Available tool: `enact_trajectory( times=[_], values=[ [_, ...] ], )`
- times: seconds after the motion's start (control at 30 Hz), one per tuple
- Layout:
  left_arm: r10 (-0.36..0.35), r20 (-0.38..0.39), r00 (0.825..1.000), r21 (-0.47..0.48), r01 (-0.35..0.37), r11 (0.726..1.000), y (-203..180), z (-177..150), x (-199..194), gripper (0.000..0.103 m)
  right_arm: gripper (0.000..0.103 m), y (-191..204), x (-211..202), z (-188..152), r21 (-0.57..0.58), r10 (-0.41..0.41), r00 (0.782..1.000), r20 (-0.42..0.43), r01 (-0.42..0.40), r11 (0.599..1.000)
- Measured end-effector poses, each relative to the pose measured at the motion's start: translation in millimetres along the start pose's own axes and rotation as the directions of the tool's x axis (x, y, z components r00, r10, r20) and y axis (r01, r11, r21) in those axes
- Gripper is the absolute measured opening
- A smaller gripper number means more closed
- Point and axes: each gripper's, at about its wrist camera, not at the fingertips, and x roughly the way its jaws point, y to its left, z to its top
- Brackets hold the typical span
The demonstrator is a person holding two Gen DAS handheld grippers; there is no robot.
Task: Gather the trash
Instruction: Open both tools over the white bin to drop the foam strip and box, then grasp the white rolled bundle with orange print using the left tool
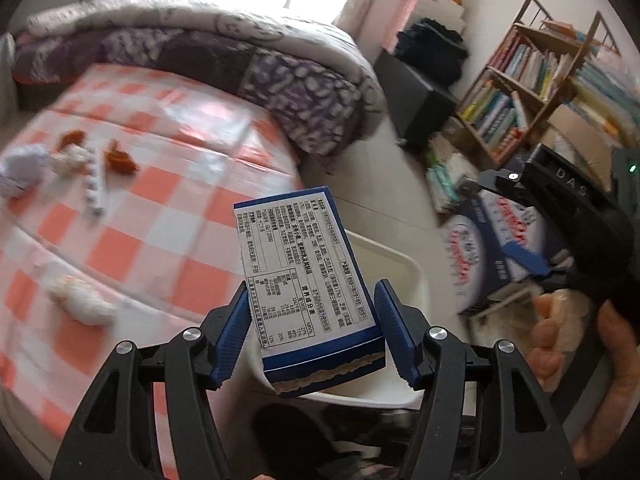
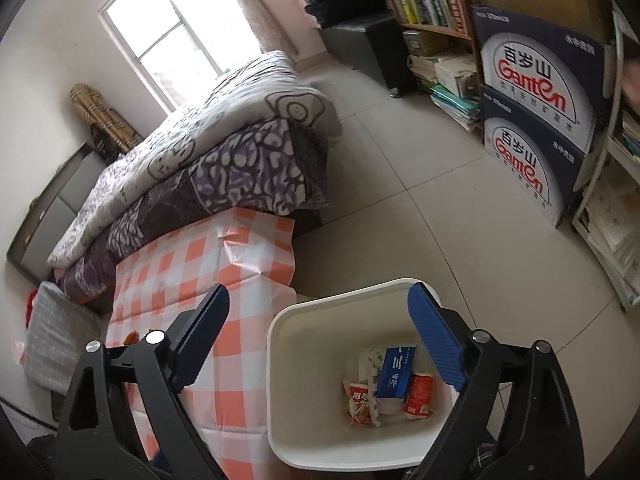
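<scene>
My left gripper (image 1: 312,328) is shut on a blue and white carton (image 1: 304,280) with a printed label, held over the rim of the white bin (image 1: 400,264). My right gripper (image 2: 320,340) is open and empty above the same white bin (image 2: 280,360), which holds several wrappers, among them a blue packet (image 2: 394,372) and a red packet (image 2: 418,396). On the checked tablecloth (image 1: 160,220) lie crumpled tissues (image 1: 80,300), orange peel (image 1: 120,160), a white strip (image 1: 94,184) and a white wad (image 1: 22,168). The right gripper's body shows in the left wrist view (image 1: 580,208).
A bed with a purple and white quilt (image 2: 220,152) stands behind the table. A bookshelf (image 2: 424,0) and stacked water cartons (image 2: 532,120) line the right wall. A black cabinet (image 2: 372,44) stands beyond. Tiled floor (image 2: 420,208) lies between them.
</scene>
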Motion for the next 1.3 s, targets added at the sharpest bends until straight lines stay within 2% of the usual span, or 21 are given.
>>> enact_trajectory(
  times=[0.07,0.13,0.2,0.27,0.33,0.37,0.4,0.43,0.47,0.57,0.63,0.67,0.8,0.83,0.9,0.97,1.0,1.03,1.13,1.23,1.3],
  values=[
    [-0.074,-0.028,0.997,-0.035,0.073,0.997,-2,0,7,0.065,0.091,-6,0,2,0.026,0.0,1.0,0.001,0.0,1.0],
    [-0.125,-0.043,0.991,-0.071,0.121,0.99,0,-1,10,0.074,0.093,-10,2,4,0.04,0.004,1.0,-0.007,-0.003,0.999],
    [-0.139,-0.051,0.989,-0.094,0.134,0.987,3,-1,10,0.076,0.093,-11,4,4,0.046,0.009,1.0,-0.019,-0.008,0.999],
    [-0.074,-0.043,0.996,-0.116,0.069,0.991,11,-1,7,0.079,0.094,-11,6,3,0.051,0.021,0.999,-0.035,-0.019,0.999],
    [0.068,-0.031,0.997,-0.144,-0.072,0.987,24,-1,4,0.08,0.094,-8,8,1,0.05,0.031,0.998,-0.047,-0.028,0.998],
    [0.195,-0.035,0.98,-0.173,-0.198,0.965,36,-2,2,0.08,0.094,-6,9,1,0.046,0.038,0.998,-0.054,-0.035,0.998],
    [0.26,-0.043,0.965,-0.194,-0.263,0.945,43,-4,2,0.08,0.094,-4,10,0,0.041,0.044,0.997,-0.061,-0.042,0.998],
    [0.346,-0.062,0.936,-0.24,-0.351,0.905,58,-6,1,0.08,0.094,-2,10,-1,0.035,0.049,0.997,-0.067,-0.047,0.998],
    [0.395,-0.085,0.915,-0.288,-0.402,0.869,72,-9,1,0.08,0.094,1,11,-2,0.027,0.055,0.996,-0.074,-0.053,0.998],
    [0.451,-0.167,0.877,-0.417,-0.478,0.773,111,-16,2,0.08,0.094,8,13,-6,0.003,0.064,0.994,-0.093,-0.064,0.998],
    [0.475,-0.197,0.858,-0.465,-0.508,0.725,130,-19,3,0.08,0.094,10,14,-7,-0.01,0.063,0.993,-0.103,-0.064,0.998],
    [0.5,-0.205,0.841,-0.479,-0.532,0.699,139,-19,4,0.08,0.094,12,15,-8,-0.018,0.06,0.992,-0.109,-0.062,0.998],
    [0.533,-0.246,0.81,-0.477,-0.58,0.661,158,-20,13,0.08,0.095,20,21,-13,-0.04,0.053,0.99,-0.133,-0.058,0.997],
    [0.53,-0.257,0.808,-0.478,-0.583,0.657,165,-21,14,0.08,0.095,23,21,-15,-0.047,0.05,0.989,-0.137,-0.057,0.997],
    [0.509,-0.266,0.819,-0.493,-0.569,0.658,175,-25,18,0.076,0.095,30,22,-19,-0.069,0.044,0.989,-0.145,-0.054,0.996],
    [0.485,-0.279,0.829,-0.472,-0.558,0.682,177,-25,24,0.052,0.095,39,23,-24,-0.09,0.041,0.987,-0.152,-0.055,0.994],
    [0.456,-0.286,0.842,-0.463,-0.539,0.704,178,-26,27,0.034,0.095,43,24,-26,-0.097,0.041,0.987,-0.155,-0.057,0.994],
    [0.432,-0.292,0.853,-0.46,-0.521,0.719,181,-28,27,0.03,0.095,47,24,-28,-0.106,0.04,0.987,-0.157,-0.057,0.993],
    [0.408,-0.268,0.873,-0.433,-0.487,0.758,184,-33,15,0.027,0.095,63,26,-37,-0.148,0.033,0.986,-0.166,-0.058,0.987],
    [0.372,-0.202,0.906,-0.435,-0.424,0.795,190,-32,-15,0.026,0.095,90,37,-53,-0.233,0.025,0.976,-0.215,-0.076,0.969],
    [0.395,-0.133,0.909,-0.403,-0.413,0.816,191,-28,-45,0.026,0.095,117,47,-69,-0.319,0.021,0.965,-0.261,-0.107,0.942]
  ],
)
